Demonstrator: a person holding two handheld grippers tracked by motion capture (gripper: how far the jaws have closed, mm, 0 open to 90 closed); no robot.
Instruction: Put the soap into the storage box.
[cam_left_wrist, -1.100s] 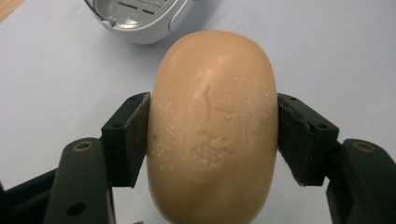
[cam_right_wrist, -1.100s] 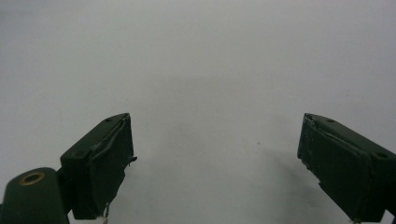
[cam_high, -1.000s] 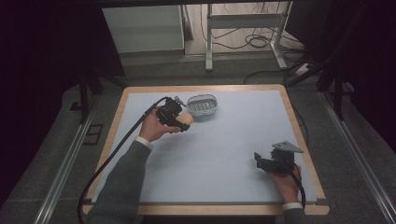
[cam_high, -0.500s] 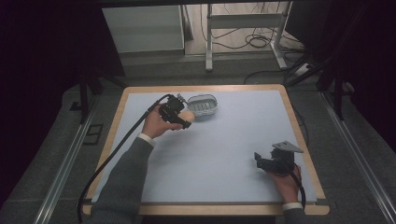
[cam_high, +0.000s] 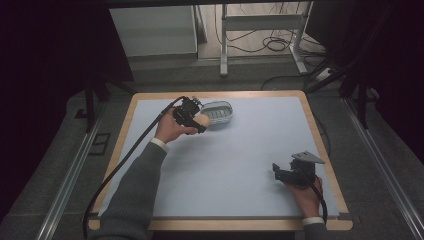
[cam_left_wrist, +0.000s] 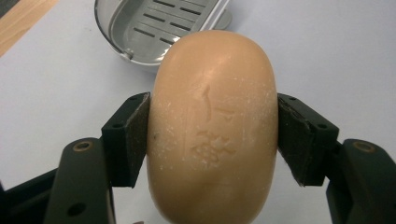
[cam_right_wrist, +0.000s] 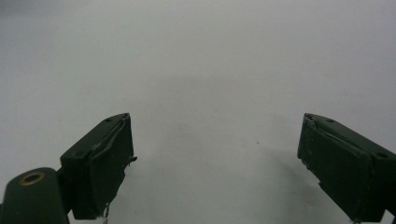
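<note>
Soap (cam_left_wrist: 212, 126) sits clamped between your left gripper's (cam_left_wrist: 212, 135) pads, one pressing each long side of the tan oval bar, stamped face toward the camera. You hold it above the mat (cam_high: 235, 165), just beside the near rim of the metal dish (cam_left_wrist: 159, 28), whose slotted tray lies bare. From above, your left gripper (cam_high: 200, 122) and the soap (cam_high: 203, 120) hang at the dish's (cam_high: 218, 113) left edge, near the table's far side. Your right gripper (cam_high: 276, 172) rests on the mat near the right front corner, well apart from the dish. Its jaws stand wide with nothing between them, just pale mat (cam_right_wrist: 210, 70).
</note>
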